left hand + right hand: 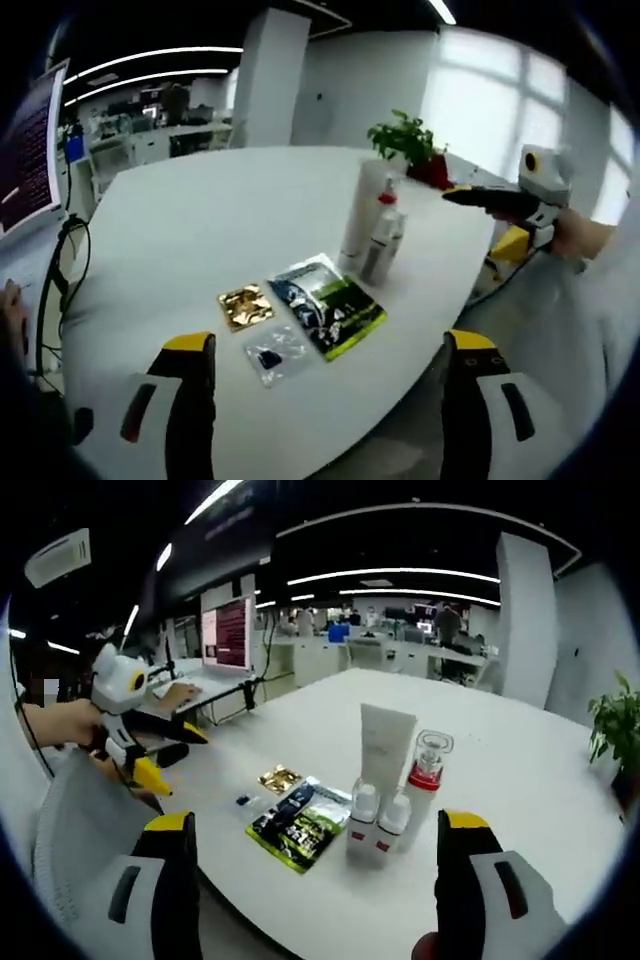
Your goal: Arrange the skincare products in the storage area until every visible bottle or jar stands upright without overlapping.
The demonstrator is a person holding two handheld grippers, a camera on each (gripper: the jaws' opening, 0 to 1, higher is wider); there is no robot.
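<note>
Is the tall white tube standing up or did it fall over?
Standing up. The tall white tube rises straight from the white table, beside the small bottles, not lying flat.

bare table (200,220) wide open, sachets (300,310) lying flat just beside clustered bottles (390,780)

No legible text, perhaps blur.

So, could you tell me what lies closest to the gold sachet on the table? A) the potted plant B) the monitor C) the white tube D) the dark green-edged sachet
D: the dark sachet lies right beside the gold sachet, with the tube farther off.
</note>
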